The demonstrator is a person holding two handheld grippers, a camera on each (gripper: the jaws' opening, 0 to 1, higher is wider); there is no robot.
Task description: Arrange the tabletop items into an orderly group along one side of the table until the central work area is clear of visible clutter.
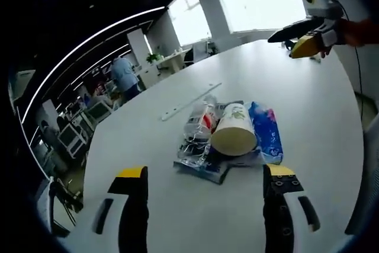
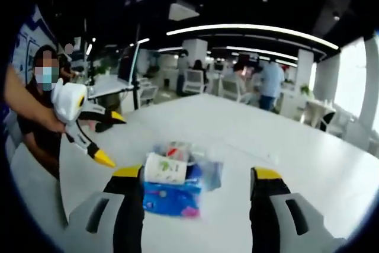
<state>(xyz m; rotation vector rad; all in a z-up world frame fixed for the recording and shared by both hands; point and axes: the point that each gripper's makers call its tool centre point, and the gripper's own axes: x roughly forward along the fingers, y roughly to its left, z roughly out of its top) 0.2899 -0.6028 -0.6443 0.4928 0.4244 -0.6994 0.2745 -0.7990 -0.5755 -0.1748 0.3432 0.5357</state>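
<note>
Not much sorted yet tbh: paper cup [image 1: 234, 130], blue packet [image 1: 266, 131] and clear wrappers [image 1: 197, 131] heaped mid-table [image 1: 320, 105], far from any edge, left gripper [image 1: 204, 177] and right gripper [image 2: 195, 179] hovering, jaws apart, holding nothing.

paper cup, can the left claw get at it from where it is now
Probably yes. The paper cup lies on its side atop the packets, straight ahead of the open left claw, with bare table between them. The right claw hovers well off.
</note>
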